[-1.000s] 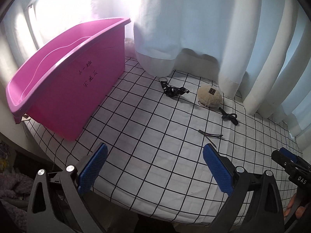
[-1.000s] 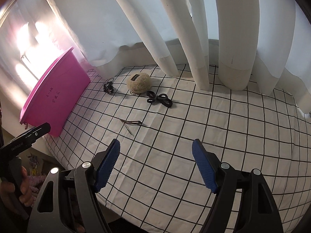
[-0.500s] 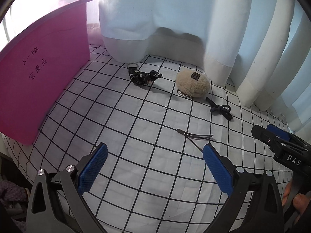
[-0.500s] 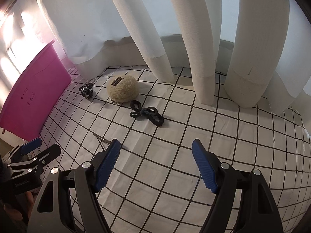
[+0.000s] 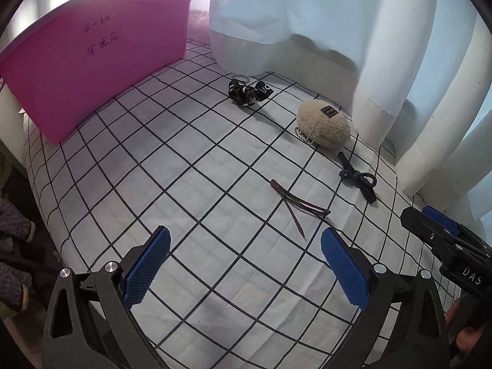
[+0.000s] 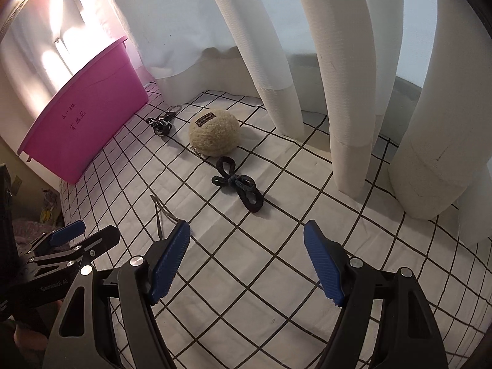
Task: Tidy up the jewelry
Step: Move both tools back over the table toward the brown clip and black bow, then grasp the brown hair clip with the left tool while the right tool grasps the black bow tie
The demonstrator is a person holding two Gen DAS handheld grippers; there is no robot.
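Observation:
On the checked white cloth lie a brown hair clip, a dark knotted hair tie, a fluffy beige pouch with a bead chain and a black strap keychain. A pink bin stands at the far left. My left gripper is open and empty, just short of the clip. My right gripper is open and empty, in front of the hair tie; the pouch, the keychain, the clip and the bin show beyond.
White curtains hang in thick folds along the back and right of the cloth. The table's left edge drops off near the bin. The right gripper shows at the right of the left wrist view.
Both grippers have moved forward and lower toward the items, which now look larger. The left view has swung so the pink bin sits farther left. Both stay open.

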